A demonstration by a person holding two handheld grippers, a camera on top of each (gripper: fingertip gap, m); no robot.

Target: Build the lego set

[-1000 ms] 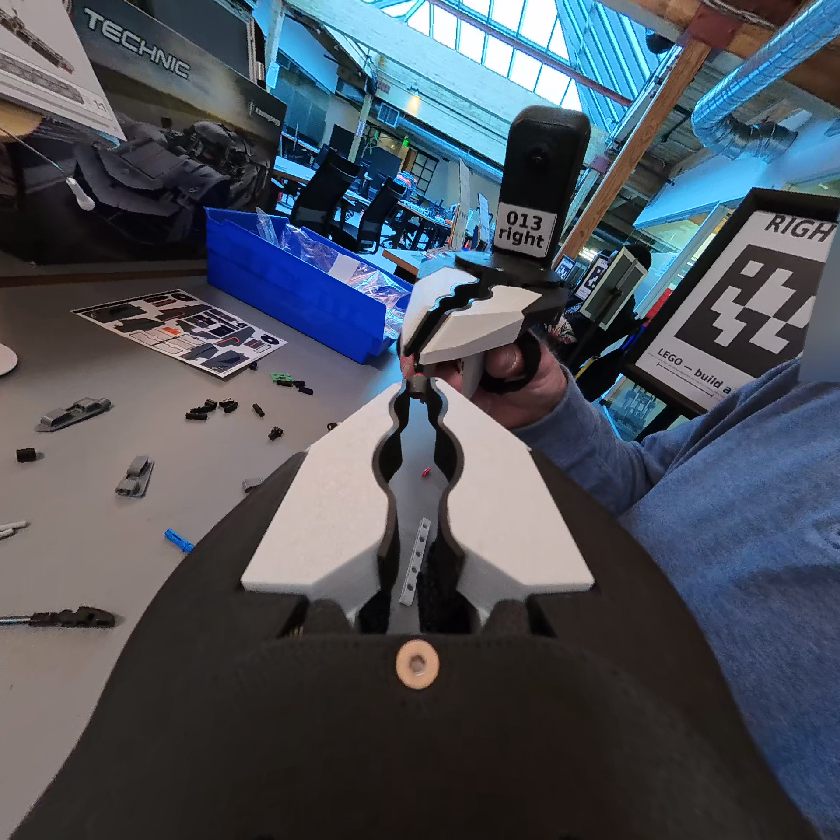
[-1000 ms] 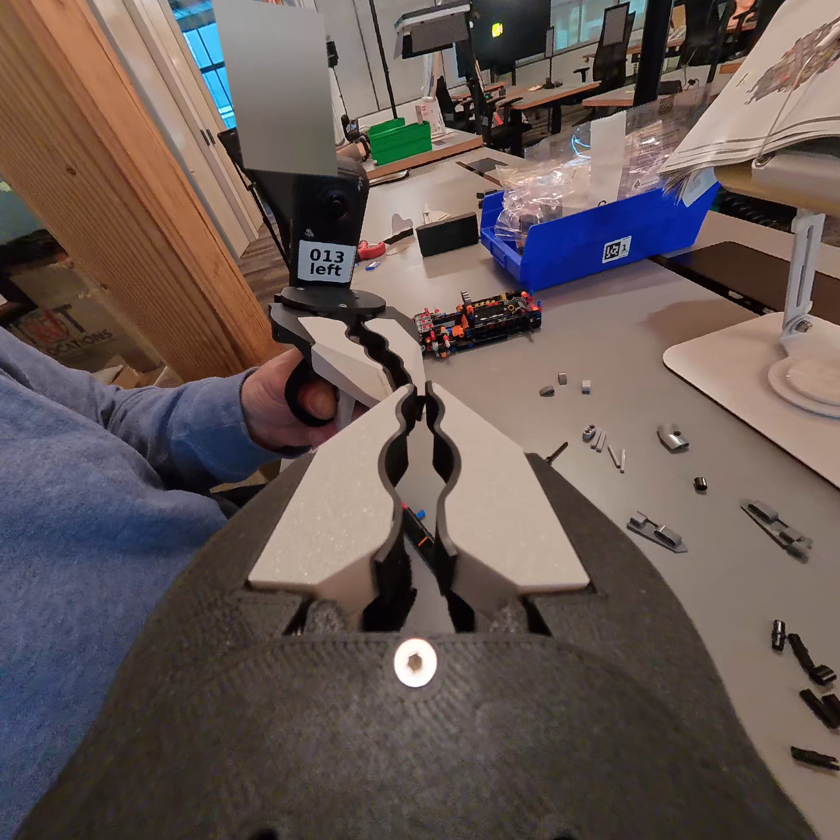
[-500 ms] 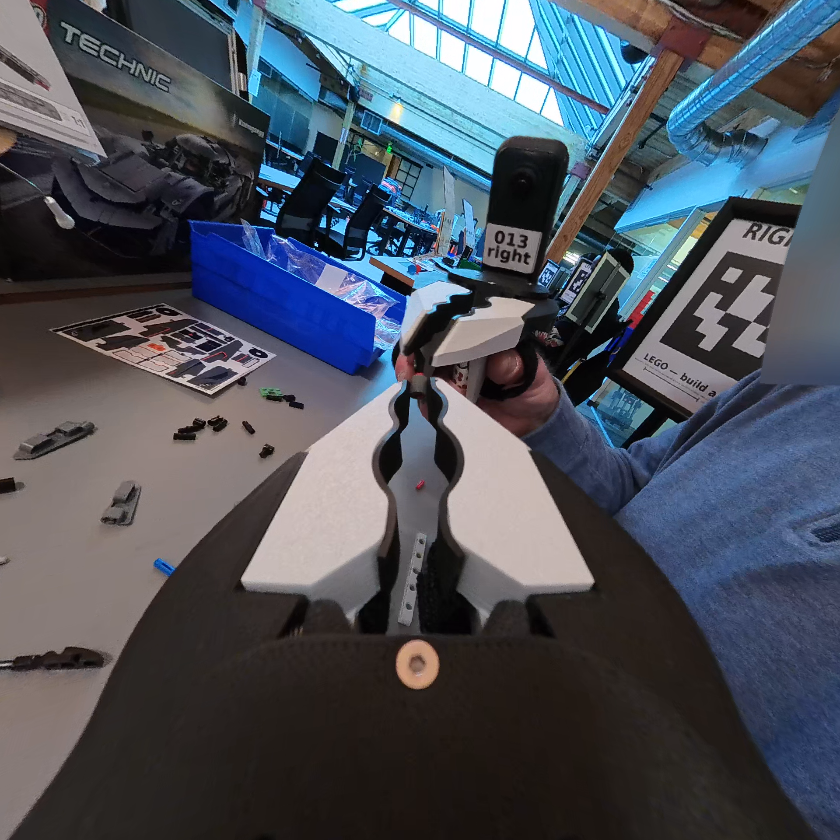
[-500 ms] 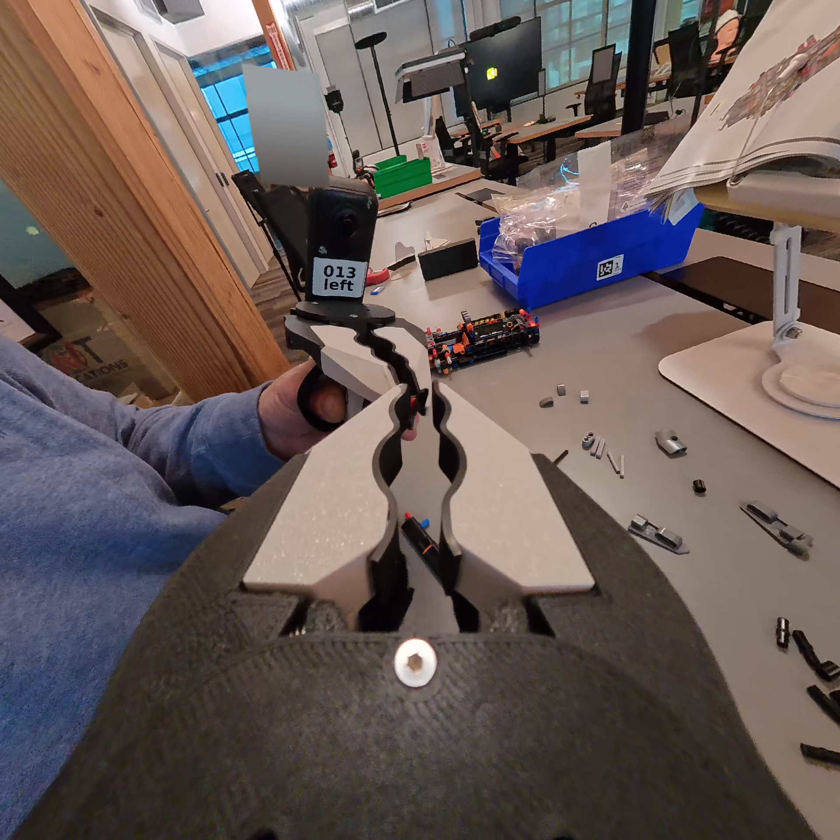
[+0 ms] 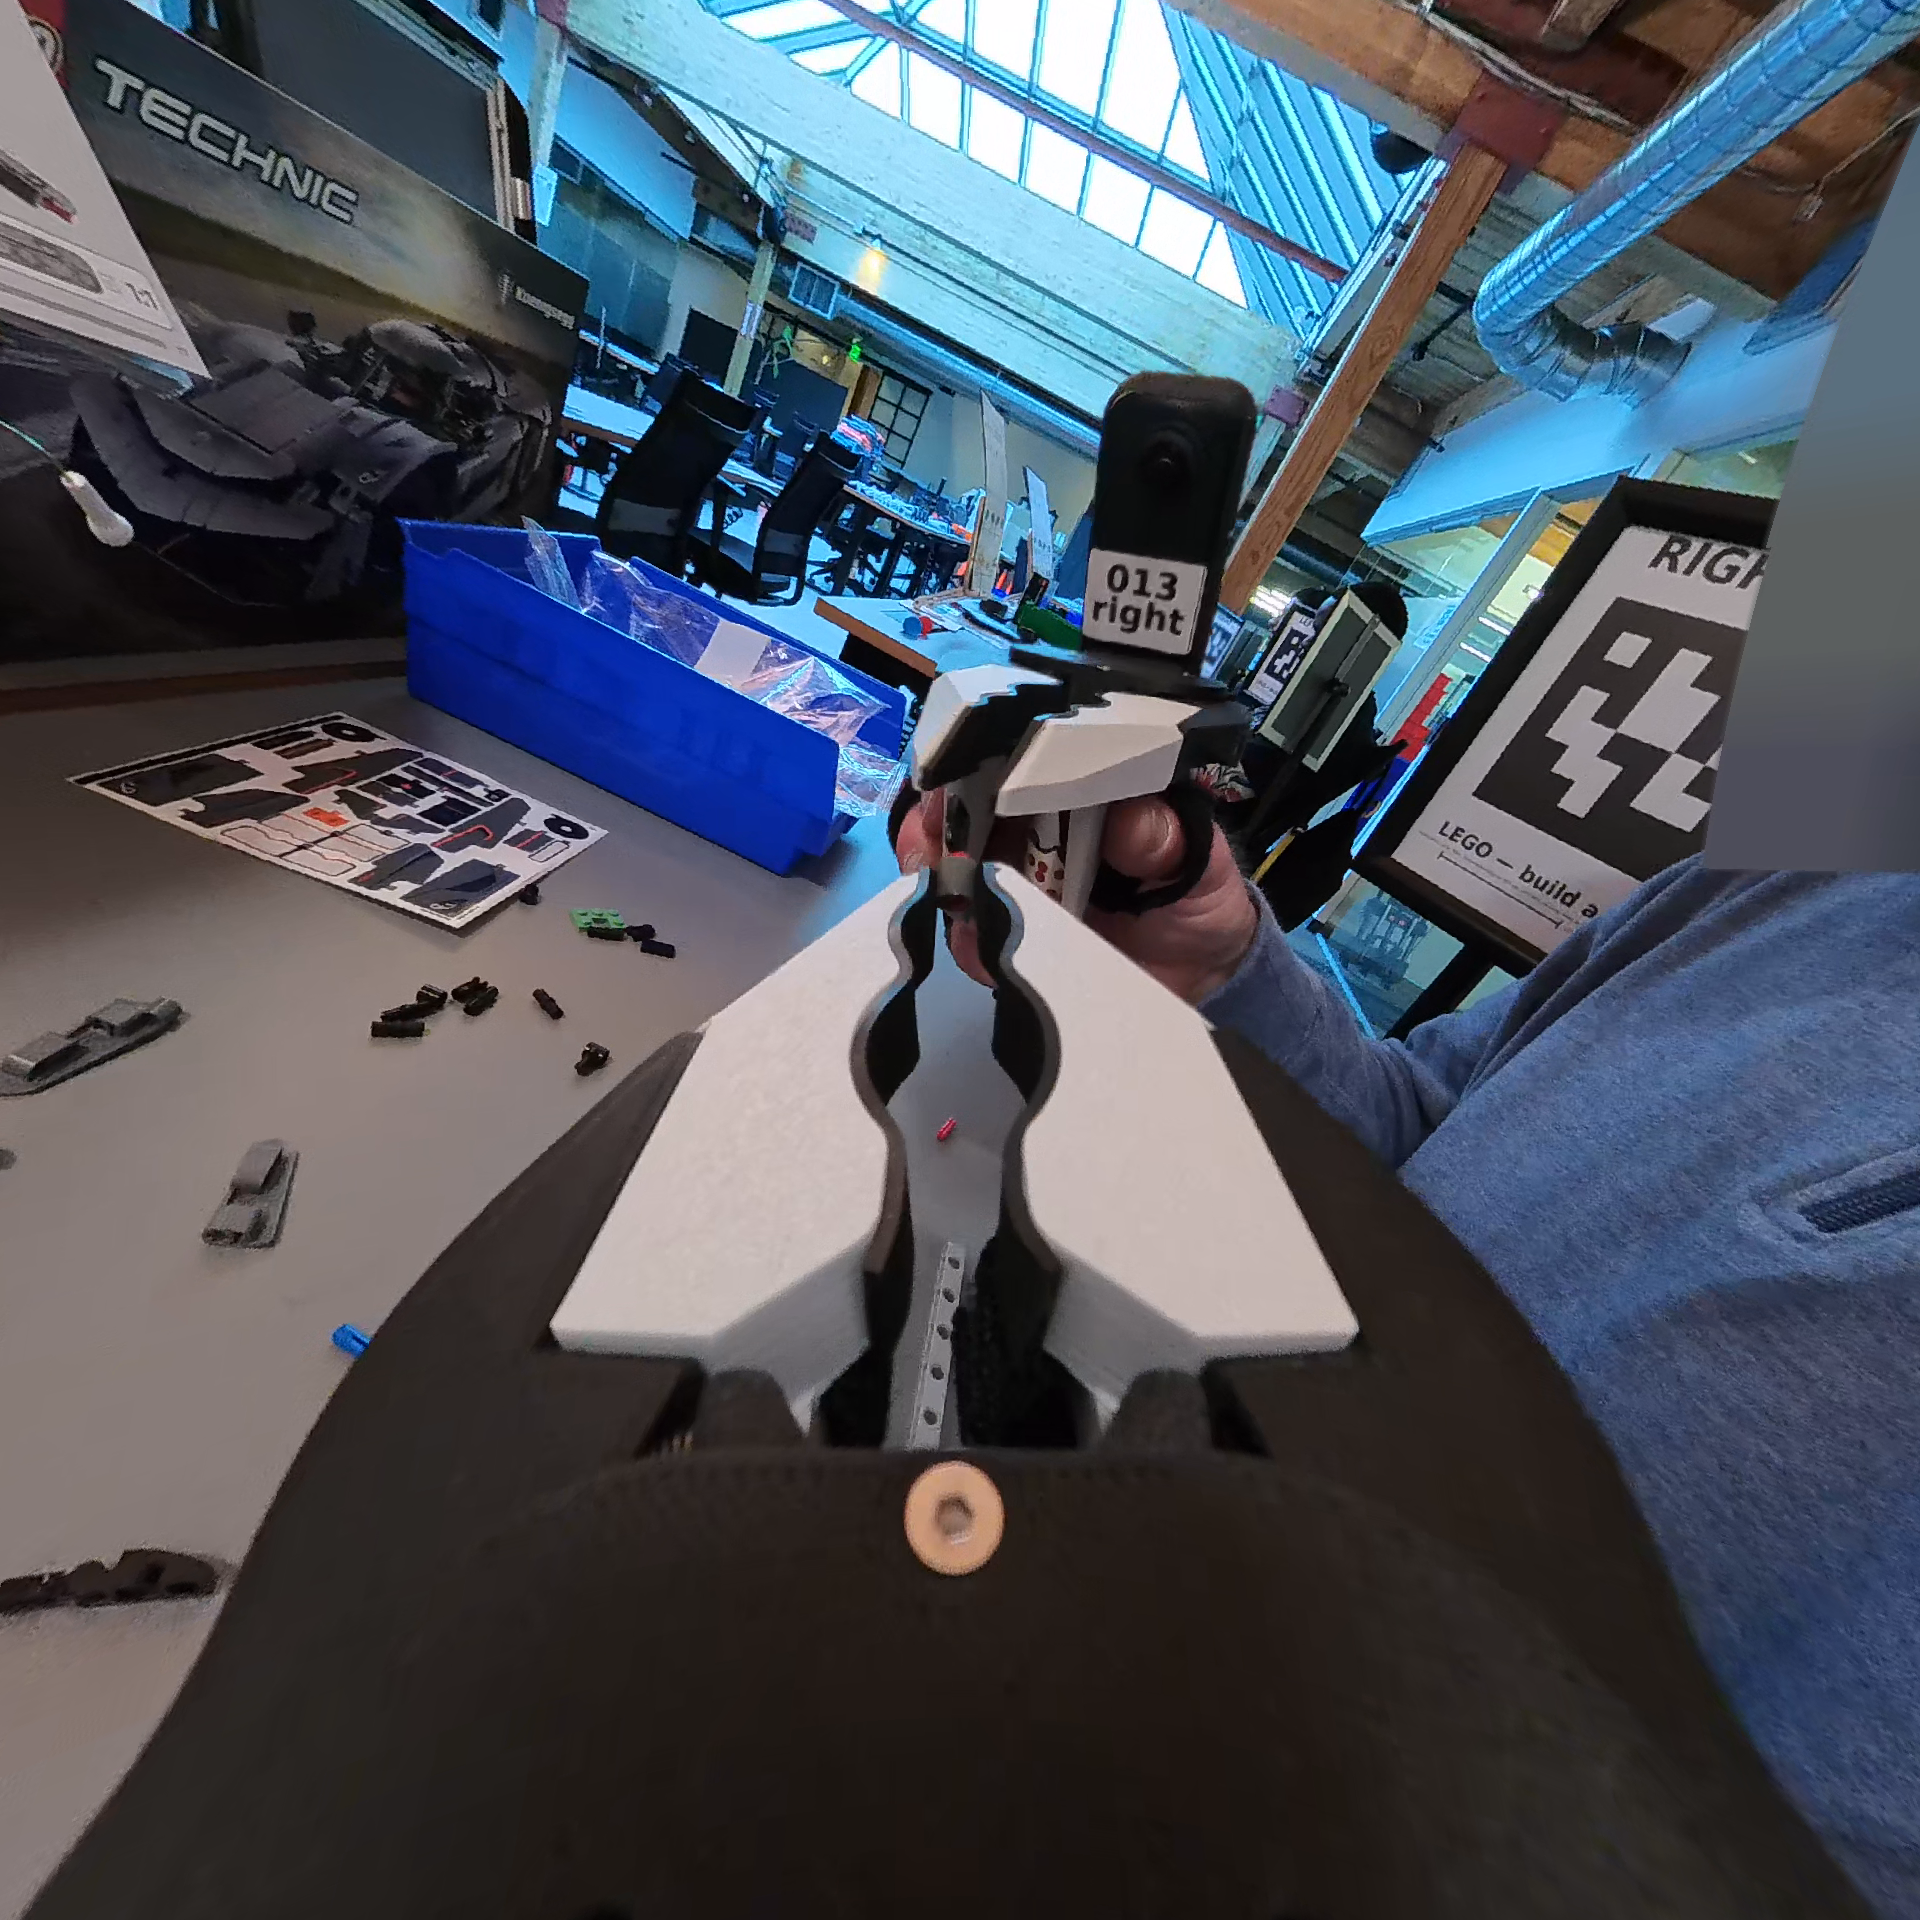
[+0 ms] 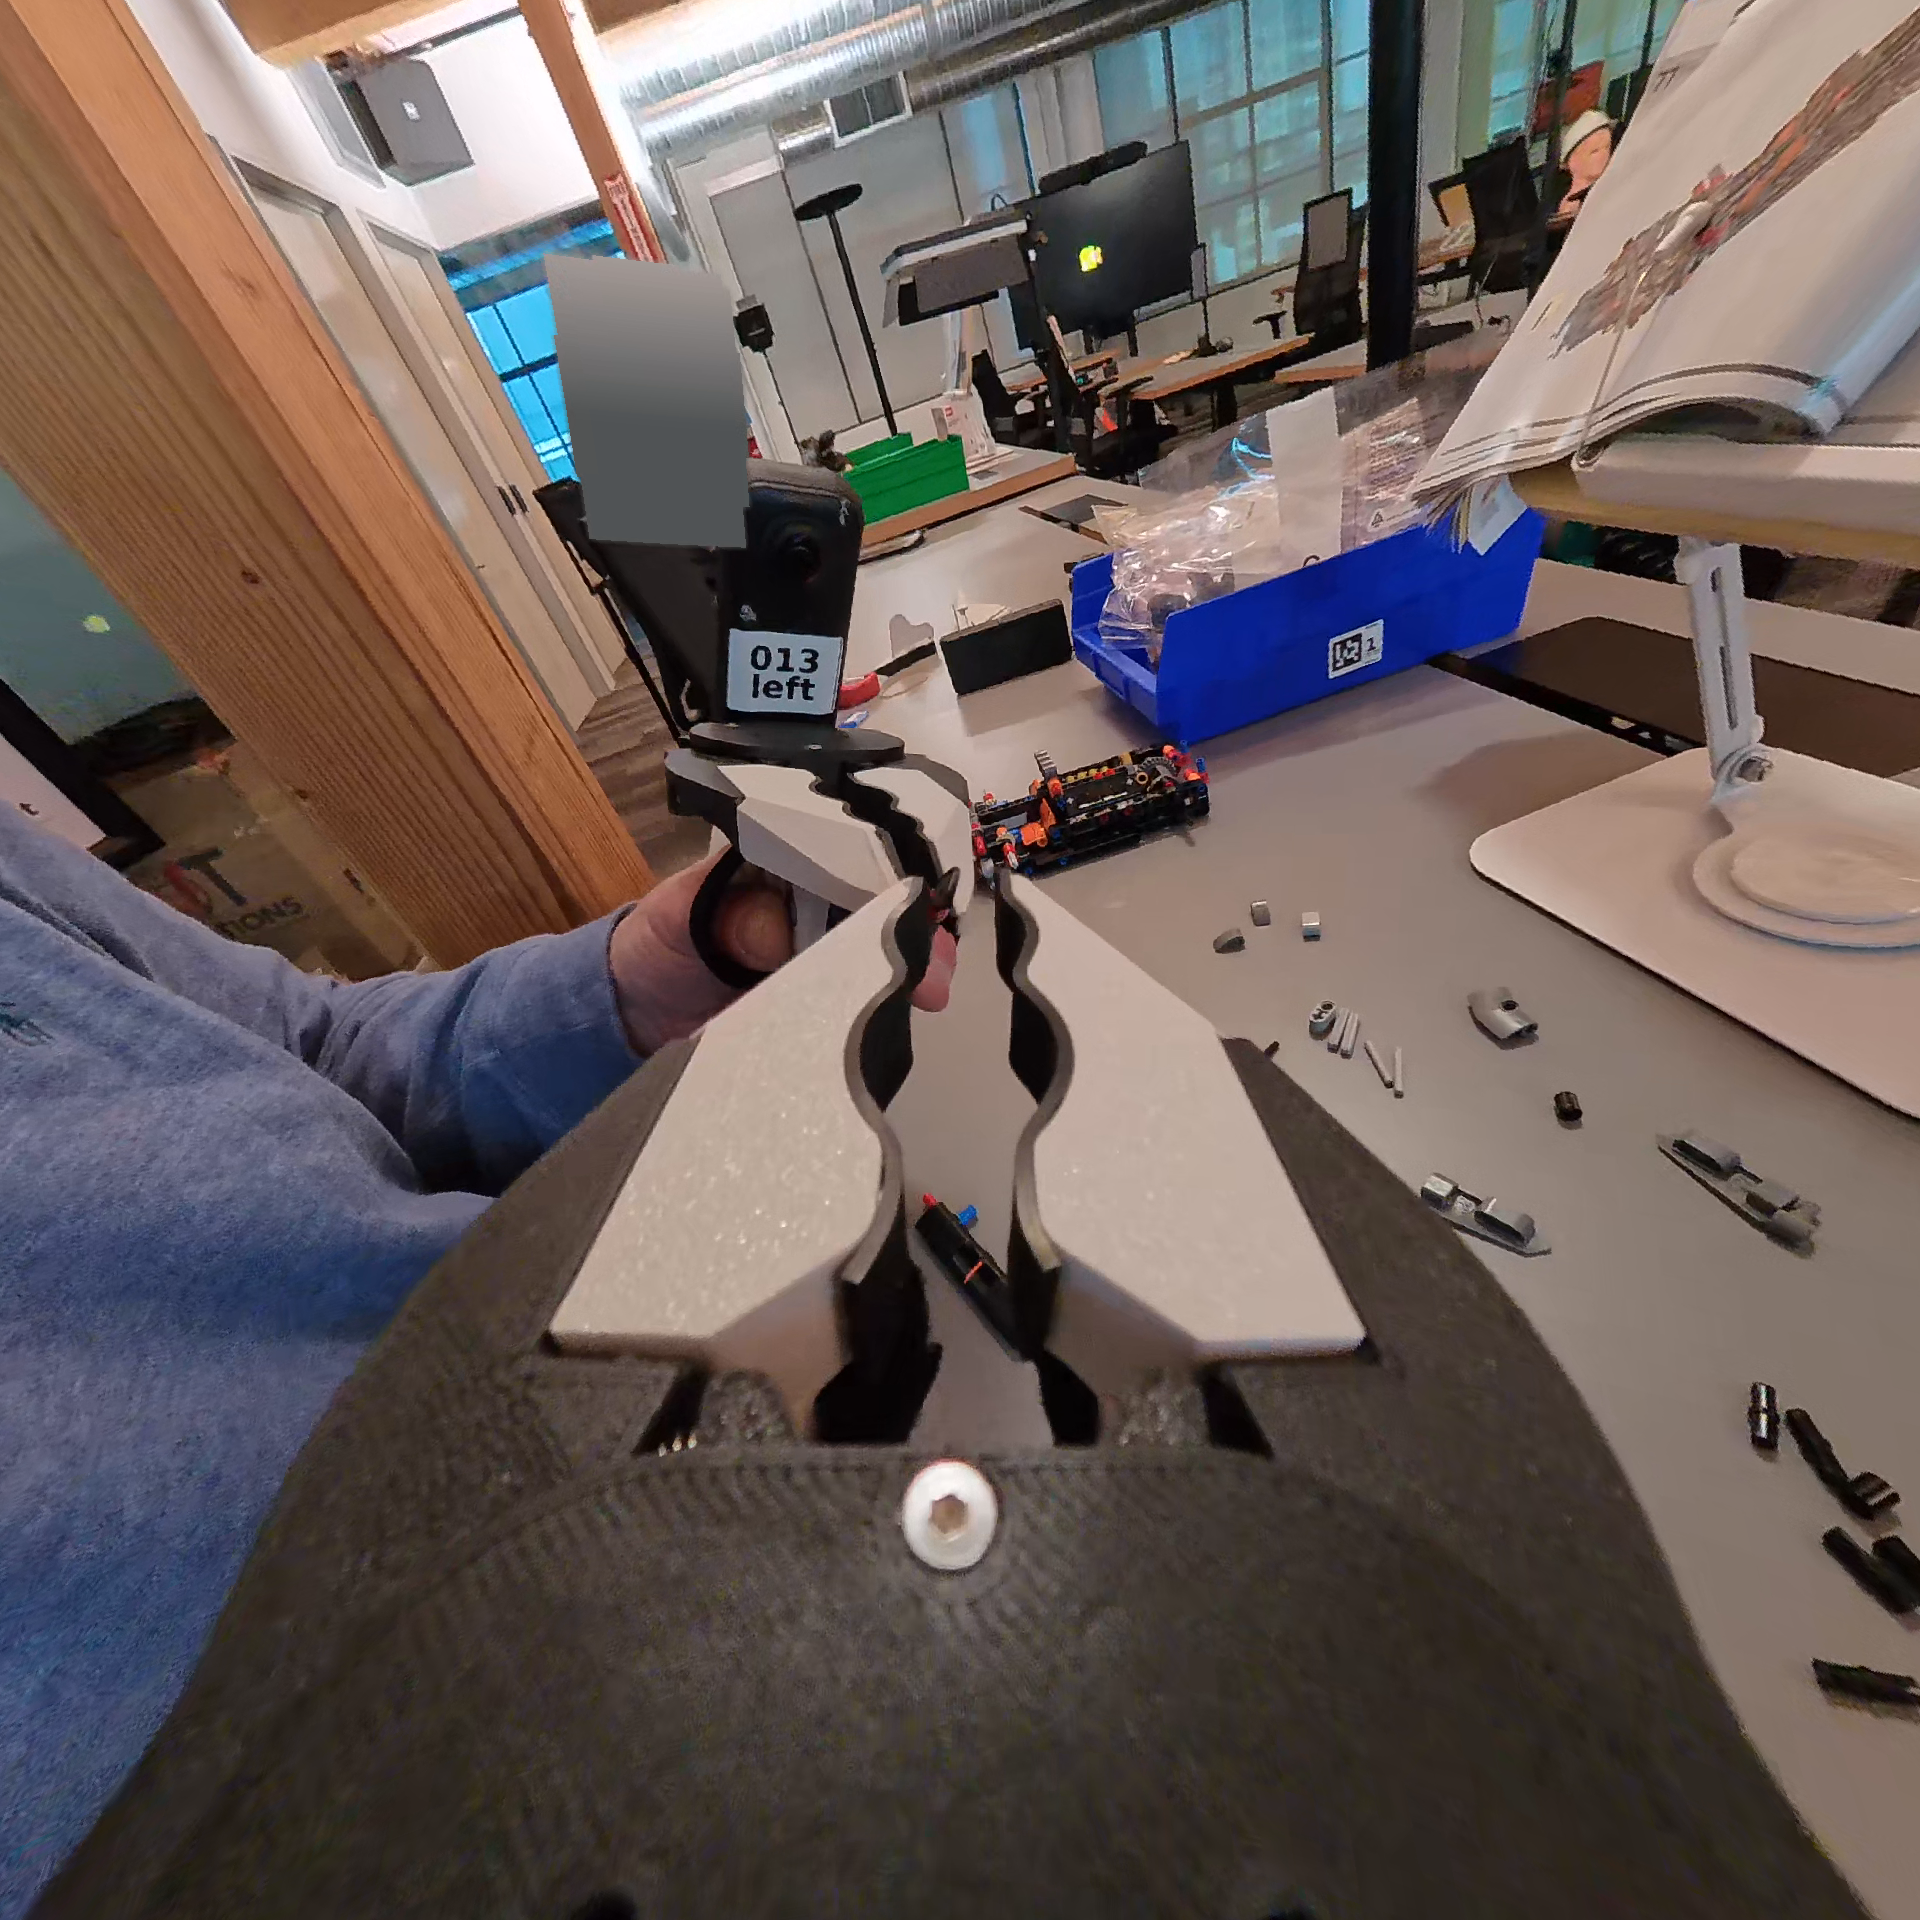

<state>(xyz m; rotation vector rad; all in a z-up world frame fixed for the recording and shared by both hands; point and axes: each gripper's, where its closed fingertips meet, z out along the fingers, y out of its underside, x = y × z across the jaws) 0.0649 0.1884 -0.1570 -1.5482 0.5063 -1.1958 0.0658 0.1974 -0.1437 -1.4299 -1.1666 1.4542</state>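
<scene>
Both grippers are held up above the grey table (image 5: pixel 208 1299), tip to tip. My left gripper (image 5: pixel 958 891) has its jaws closed around a small grey piece with a red end (image 5: pixel 958 852). In the right wrist view the left gripper (image 6: pixel 948 885) shows with that piece, dark and red, at its tip. My right gripper (image 6: pixel 961 894) has its jaws a little apart around the same spot; it also shows in the left wrist view (image 5: pixel 930 769). A partly built black, red and orange model (image 6: pixel 1091 800) stands on the table beyond.
Below lie a red pin (image 5: pixel 945 1129), a grey holed beam (image 5: pixel 940 1340) and a black beam with pins (image 6: pixel 966 1257). Loose black pins (image 5: pixel 447 1008), grey panels (image 6: pixel 1486 1216), a sticker sheet (image 5: pixel 332 810), a blue bin (image 6: pixel 1299 644) and a book stand (image 6: pixel 1714 914) surround them. The red pin (image 5: pixel 945 1129) is about 25 centimetres from both grippers' fingertips.
My right gripper's jaws have widened from nearly shut. Both grippers have tilted and risen slightly while staying tip to tip; the left's jaw gap is about the same.
</scene>
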